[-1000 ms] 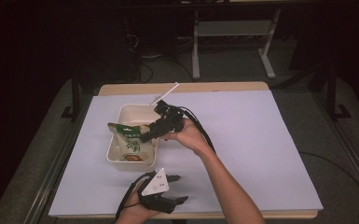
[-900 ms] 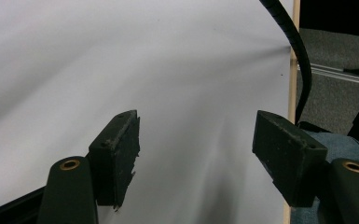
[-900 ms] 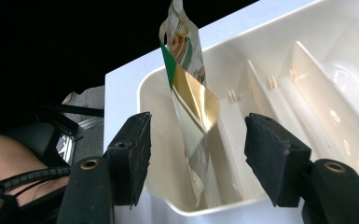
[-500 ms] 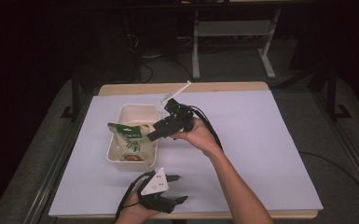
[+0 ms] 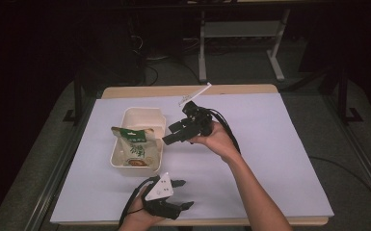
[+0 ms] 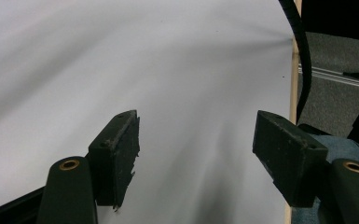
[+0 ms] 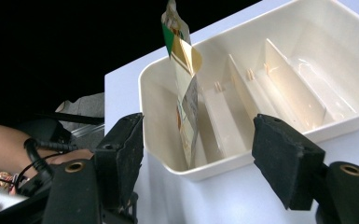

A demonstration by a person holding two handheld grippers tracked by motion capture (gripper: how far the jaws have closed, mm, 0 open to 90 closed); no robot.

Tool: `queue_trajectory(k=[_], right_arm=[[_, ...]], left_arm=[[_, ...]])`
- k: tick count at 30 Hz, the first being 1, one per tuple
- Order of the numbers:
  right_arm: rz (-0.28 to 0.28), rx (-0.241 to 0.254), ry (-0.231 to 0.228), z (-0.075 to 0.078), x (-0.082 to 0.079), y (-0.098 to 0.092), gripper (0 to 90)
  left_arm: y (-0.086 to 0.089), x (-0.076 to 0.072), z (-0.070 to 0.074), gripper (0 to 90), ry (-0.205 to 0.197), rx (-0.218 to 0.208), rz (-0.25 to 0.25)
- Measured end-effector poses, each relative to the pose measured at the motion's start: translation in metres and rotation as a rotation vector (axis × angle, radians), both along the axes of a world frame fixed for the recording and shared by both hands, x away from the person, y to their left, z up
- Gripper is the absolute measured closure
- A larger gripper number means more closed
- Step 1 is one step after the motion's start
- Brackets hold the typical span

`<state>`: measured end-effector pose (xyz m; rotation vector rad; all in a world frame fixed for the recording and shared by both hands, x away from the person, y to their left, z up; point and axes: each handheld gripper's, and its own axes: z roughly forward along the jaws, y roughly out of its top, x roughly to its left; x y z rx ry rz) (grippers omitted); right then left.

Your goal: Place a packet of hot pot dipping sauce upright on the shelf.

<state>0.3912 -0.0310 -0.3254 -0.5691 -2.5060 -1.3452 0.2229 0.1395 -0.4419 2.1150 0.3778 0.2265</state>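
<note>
Backing away from the bin point(image 5: 150, 117), the right gripper point(image 5: 172, 134), jaws just widened and empty, has released the packet point(image 5: 134, 144); another item comes next.

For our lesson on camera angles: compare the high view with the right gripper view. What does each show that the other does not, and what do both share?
High view alone: the whole white table cover, the left gripper near its front edge, and a white strip beyond the right gripper.

Right gripper view alone: the upright dividers inside the tray, and the packet seen edge-on, standing in the end compartment.

Both: the cream tray, the green-topped packet in it, and the right gripper's open, empty jaws.
</note>
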Motion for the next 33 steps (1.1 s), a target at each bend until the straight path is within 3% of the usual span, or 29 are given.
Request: queue_trajectory(k=[33], right_arm=[[-0.104,-0.009,-0.007,-0.008,-0.015,-0.074,30.9]], left_arm=[[0.004,0.003,0.001,30.9,0.013,-0.004,0.026]])
